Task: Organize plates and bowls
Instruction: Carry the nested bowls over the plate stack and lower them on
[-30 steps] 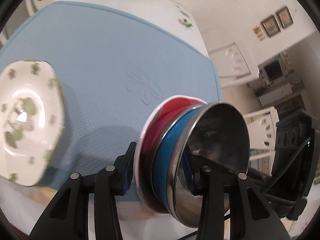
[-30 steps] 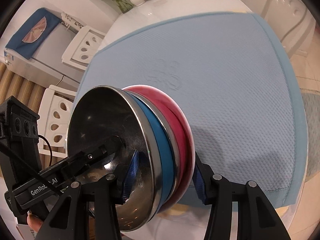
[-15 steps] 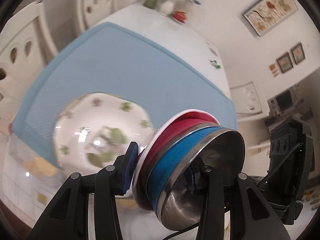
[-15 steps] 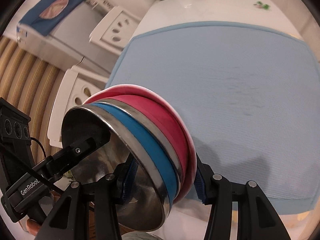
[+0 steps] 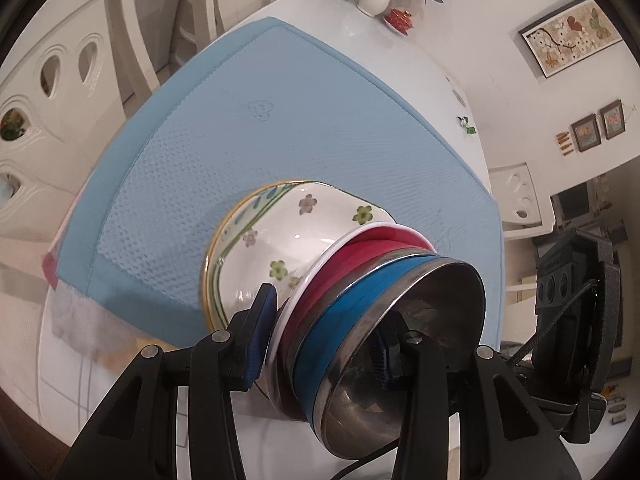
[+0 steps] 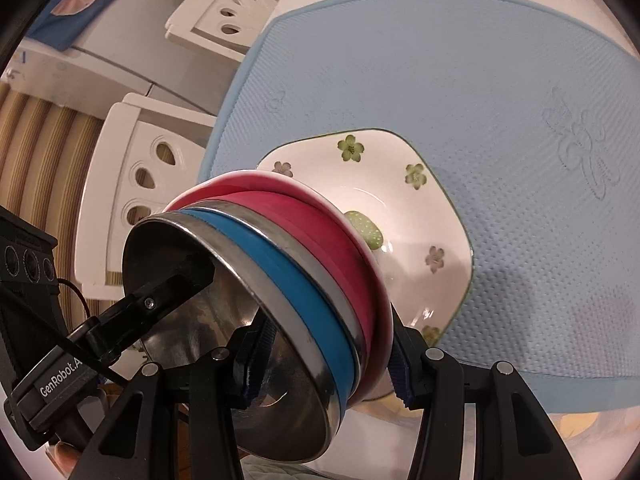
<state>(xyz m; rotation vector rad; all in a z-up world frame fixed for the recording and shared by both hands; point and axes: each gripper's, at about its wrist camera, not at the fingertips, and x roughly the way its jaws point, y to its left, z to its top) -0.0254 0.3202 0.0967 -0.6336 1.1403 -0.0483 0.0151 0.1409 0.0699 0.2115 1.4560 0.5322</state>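
Two hand-held grippers carry one nested stack of bowls (image 5: 376,312) between them, tipped on its side above a white table (image 5: 360,12) covered by a light blue mat (image 5: 280,120). The stack has a steel bowl innermost, then a blue-banded one, then a red one with a white rim. The left hand-held gripper (image 5: 324,344) is clamped across one side of the stack's rims, one pad outside the red bowl and the other inside the steel bowl. The right hand-held gripper (image 6: 324,360) is clamped the same way on the opposite side.

Just beyond the stack, a white hexagonal floral plate (image 6: 416,208) lies on the mat near its front edge, seemingly resting on another plate with a gold rim (image 5: 224,236).

The step in hand appears to be bringing the bowls over the plates. The next move likely calls for turning the stack level, mouths up, centring it over the floral plate and lowering it with both grips even before either one lets go.
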